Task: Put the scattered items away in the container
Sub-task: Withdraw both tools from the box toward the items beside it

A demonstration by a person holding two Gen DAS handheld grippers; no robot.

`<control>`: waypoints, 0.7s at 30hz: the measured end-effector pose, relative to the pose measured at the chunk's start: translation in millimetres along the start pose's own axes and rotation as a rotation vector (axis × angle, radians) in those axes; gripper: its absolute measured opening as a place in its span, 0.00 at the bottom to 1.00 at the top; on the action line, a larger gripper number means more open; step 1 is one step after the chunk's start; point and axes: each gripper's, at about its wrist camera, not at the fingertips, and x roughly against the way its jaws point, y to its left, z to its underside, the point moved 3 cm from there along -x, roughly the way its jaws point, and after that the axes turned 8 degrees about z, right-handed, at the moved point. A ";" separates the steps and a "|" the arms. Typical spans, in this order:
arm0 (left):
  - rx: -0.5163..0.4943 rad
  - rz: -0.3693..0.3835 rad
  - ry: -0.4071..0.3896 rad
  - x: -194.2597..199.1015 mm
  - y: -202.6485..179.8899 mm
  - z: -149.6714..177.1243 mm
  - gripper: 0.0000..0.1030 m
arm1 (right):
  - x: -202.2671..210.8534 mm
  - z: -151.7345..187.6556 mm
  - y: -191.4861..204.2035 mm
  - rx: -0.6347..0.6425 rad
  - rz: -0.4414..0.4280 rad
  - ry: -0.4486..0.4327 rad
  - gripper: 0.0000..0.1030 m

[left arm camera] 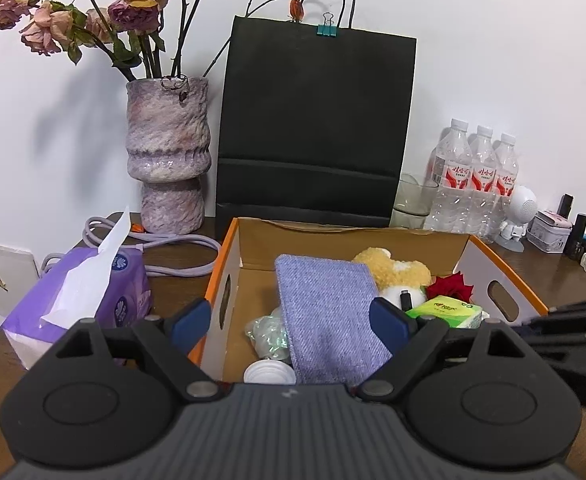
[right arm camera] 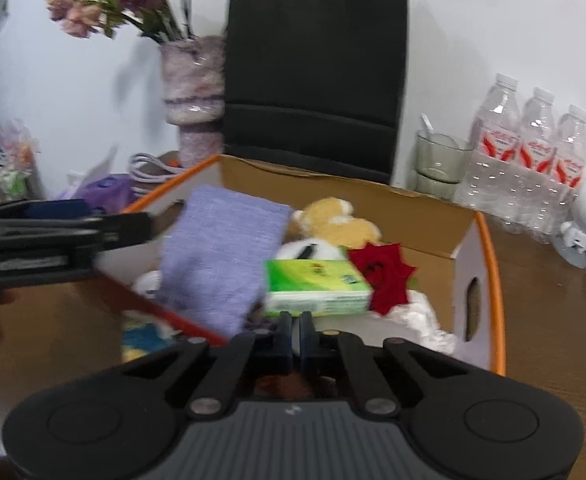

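Observation:
An orange-rimmed cardboard box (left arm camera: 229, 248) stands on the wooden table. In it lie a purple woven cloth (left arm camera: 325, 320), a tan plush toy (left arm camera: 397, 268), a red rose (left arm camera: 451, 286), a green tissue pack (left arm camera: 449, 312), crinkled plastic (left arm camera: 267, 332) and a white cap (left arm camera: 269, 372). My left gripper (left arm camera: 291, 320) hangs open over the box's near-left part, with nothing between its pads. My right gripper (right arm camera: 296, 330) is shut and empty, just above the box's near edge in front of the green tissue pack (right arm camera: 317, 284). A purple tissue packet (left arm camera: 89, 292) sits outside, left of the box.
Behind the box a black paper bag (left arm camera: 317, 120) leans on the wall beside a mottled vase (left arm camera: 169, 152) of dried roses. A lilac cable (left arm camera: 173, 244) lies at the vase's foot. A glass cup (left arm camera: 413, 200), three water bottles (left arm camera: 477, 176) and small items (left arm camera: 553, 228) fill the right.

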 end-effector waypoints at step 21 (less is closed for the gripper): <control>-0.020 0.014 0.036 35.0 -8.0 26.5 0.88 | 52.2 42.2 -0.3 0.100 0.068 -0.065 0.51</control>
